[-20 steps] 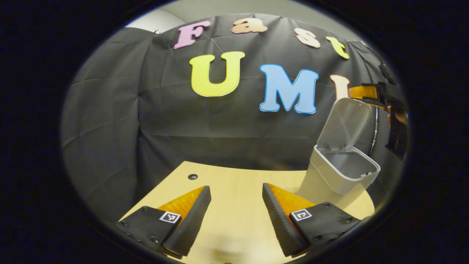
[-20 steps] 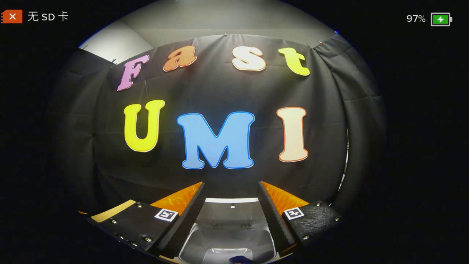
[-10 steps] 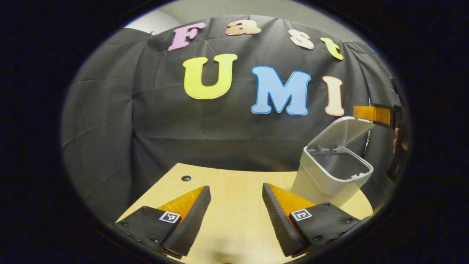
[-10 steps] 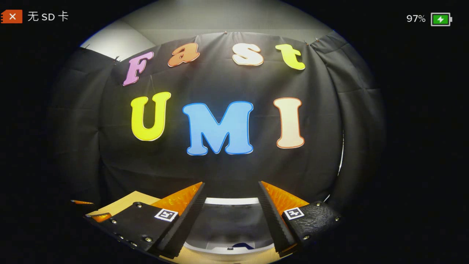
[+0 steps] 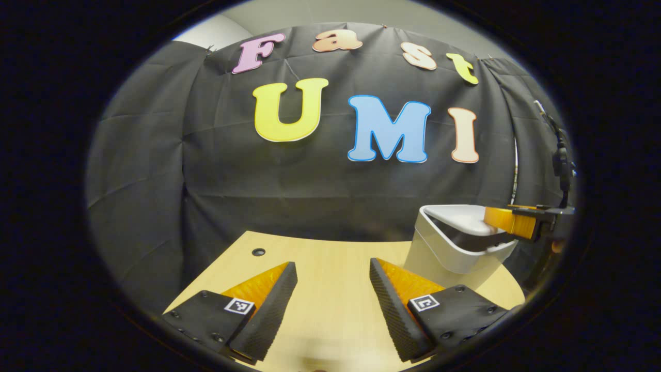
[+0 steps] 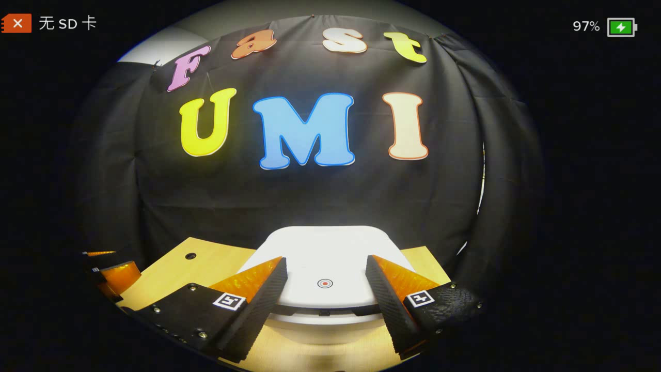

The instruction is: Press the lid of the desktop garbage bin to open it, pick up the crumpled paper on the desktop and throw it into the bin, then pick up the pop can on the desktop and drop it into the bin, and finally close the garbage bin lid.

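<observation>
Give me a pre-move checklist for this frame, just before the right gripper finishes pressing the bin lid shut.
1. Lid lowered over the bin: ok, nearly flat, a dark gap left at the front.
2. Lid latched: cannot tell.
3. Right gripper over the lid, jaws open and empty: ok.
4. Left gripper away from the bin, open and empty above the table: ok.
5. Paper and can inside the bin: cannot tell.

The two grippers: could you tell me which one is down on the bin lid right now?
The right gripper: its open fingers straddle the nearly closed lid of the bin. The left gripper sits open over the bare desktop, apart from the bin.
</observation>
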